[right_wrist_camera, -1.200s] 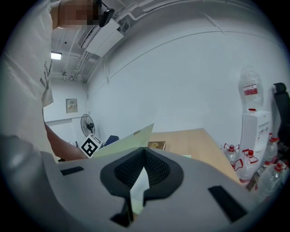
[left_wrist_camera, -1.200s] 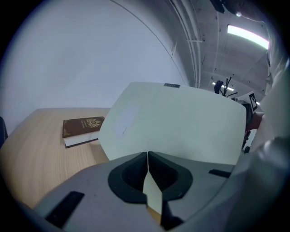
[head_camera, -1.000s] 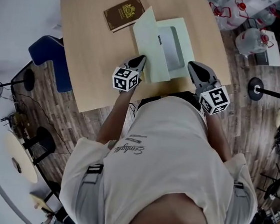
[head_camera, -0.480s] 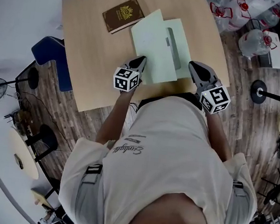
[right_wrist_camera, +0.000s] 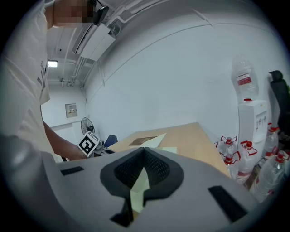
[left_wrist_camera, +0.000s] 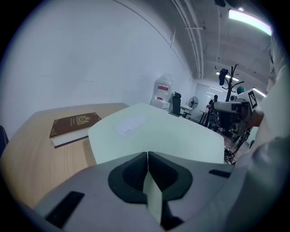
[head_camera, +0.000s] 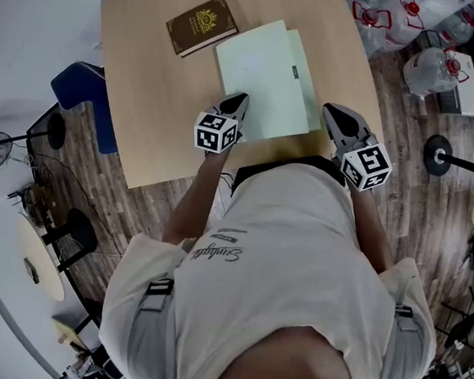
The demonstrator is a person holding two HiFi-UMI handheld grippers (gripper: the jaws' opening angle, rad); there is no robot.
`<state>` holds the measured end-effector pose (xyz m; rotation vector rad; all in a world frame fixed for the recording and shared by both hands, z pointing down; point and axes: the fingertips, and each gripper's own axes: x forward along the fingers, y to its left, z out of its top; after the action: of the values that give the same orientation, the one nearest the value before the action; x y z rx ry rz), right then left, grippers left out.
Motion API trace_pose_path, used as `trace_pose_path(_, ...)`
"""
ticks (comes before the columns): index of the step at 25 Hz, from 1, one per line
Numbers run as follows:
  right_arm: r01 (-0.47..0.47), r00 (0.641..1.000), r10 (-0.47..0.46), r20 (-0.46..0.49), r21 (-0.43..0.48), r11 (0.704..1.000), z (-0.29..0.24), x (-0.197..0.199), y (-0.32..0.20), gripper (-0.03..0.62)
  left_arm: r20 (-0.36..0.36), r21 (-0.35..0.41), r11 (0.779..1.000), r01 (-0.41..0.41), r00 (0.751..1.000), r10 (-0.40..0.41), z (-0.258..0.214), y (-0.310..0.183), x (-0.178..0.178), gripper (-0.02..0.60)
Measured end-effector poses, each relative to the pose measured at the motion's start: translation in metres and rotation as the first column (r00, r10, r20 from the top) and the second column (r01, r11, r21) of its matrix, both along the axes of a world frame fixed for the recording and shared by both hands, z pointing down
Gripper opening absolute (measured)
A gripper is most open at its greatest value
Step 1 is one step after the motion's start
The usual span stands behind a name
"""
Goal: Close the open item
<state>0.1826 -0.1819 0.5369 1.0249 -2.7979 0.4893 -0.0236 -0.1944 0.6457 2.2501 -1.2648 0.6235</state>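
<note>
A pale green folder lies on the wooden table, its top cover lowered almost flat over the lower leaf, of which a narrow strip shows at the right. My left gripper is shut on the near edge of the cover, and a green sliver is pinched between its jaws. At the near right corner my right gripper is shut on the folder's edge, with green paper showing between its jaws.
A brown book with a gold emblem lies at the table's far left, beside the folder; it also shows in the left gripper view. Water bottles stand on the floor to the right. A blue chair is left of the table.
The folder's top cover has swung down over the lower leaf and now hides the grey sheet inside. Both grippers have stayed at the near edge.
</note>
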Motion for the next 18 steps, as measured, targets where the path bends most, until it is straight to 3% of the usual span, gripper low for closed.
trace_pose_path(18,-0.003,1.0,0.003,-0.004,-0.047,0.999,0.019,0.023,-0.01,-0.006,0.021,-0.054,0.999,0.01,1.0,-0.009,0.023,-0.007,0.017,0.017)
